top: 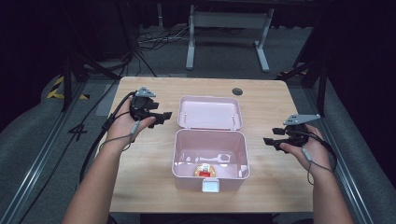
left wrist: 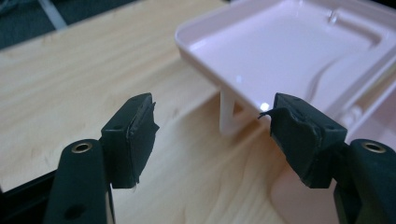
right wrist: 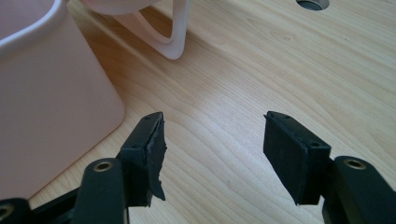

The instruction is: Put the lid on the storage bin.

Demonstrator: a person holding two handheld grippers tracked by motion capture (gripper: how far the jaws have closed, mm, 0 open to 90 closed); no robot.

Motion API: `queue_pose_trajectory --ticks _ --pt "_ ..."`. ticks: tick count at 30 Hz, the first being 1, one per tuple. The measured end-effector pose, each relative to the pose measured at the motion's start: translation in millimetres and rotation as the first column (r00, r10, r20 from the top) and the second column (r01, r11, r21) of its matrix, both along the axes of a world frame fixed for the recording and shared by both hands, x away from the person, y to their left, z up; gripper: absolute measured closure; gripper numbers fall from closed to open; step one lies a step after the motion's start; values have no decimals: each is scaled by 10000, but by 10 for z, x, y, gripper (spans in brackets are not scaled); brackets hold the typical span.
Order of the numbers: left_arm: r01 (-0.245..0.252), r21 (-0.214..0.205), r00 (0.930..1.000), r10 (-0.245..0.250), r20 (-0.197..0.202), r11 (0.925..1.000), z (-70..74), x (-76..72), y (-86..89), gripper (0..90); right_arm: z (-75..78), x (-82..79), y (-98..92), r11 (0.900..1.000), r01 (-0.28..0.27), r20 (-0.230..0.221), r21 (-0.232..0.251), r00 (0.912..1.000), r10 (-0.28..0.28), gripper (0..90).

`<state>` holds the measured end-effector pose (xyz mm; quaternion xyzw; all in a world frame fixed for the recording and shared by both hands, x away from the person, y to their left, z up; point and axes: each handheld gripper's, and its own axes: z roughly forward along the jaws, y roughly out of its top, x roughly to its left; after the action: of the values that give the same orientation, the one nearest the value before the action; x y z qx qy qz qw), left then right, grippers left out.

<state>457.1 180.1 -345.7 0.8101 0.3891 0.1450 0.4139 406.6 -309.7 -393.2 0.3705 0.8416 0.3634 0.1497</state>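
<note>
Right now both hands hover over the wooden tabletop (top: 140, 158), one on either side of a pink box (top: 210, 161) that stands open in the middle, near the person's edge. Its lid (top: 210, 112) is thrown back and lies flat behind it, hinged along the far wall, with its long axis running left to right across the table. Inside the box, against the near wall, sits a small round yellow and red thing (top: 205, 171); what it is I cannot make out from here.

The left hand-held gripper (top: 159, 116) has its jaws wide apart with nothing between them, and it points rightward at the lid's left end. In the left gripper view that hand-held gripper (left wrist: 212, 135) looks straight at the lid's (left wrist: 289, 51) near corner and the thin white prop under it, close but not touching. The right hand-held gripper (top: 273, 142) also stands open and empty, level with the box and aimed leftward at its right wall. In the right gripper view that hand-held gripper (right wrist: 215, 154) has the box wall (right wrist: 46, 107) just beside its left jaw.

To my eye the left hand is nearer the lid, so swinging it shut would fall to that side, while the right could steady the body.
</note>
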Motion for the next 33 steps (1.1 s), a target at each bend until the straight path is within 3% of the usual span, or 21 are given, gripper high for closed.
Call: queue_pose_trajectory --ticks 9,14,23,33 --pt "238 -9 9992 -238 -307 9997 47 161 -128 314 -19 -36 -48 9998 144 -48 141 9999 -144 383" --pt "272 -474 9989 -289 -356 9985 60 258 -218 310 -37 -36 -48 9997 179 -125 167 9998 -176 382" --pt "158 -649 9981 -196 -579 9978 14 500 -327 310 -38 -39 -45 9997 150 -131 175 9998 -147 383" --pt "-486 -442 9921 431 -1175 9978 -123 784 -433 313 -23 -59 -36 9997 106 -81 203 9999 -105 383"
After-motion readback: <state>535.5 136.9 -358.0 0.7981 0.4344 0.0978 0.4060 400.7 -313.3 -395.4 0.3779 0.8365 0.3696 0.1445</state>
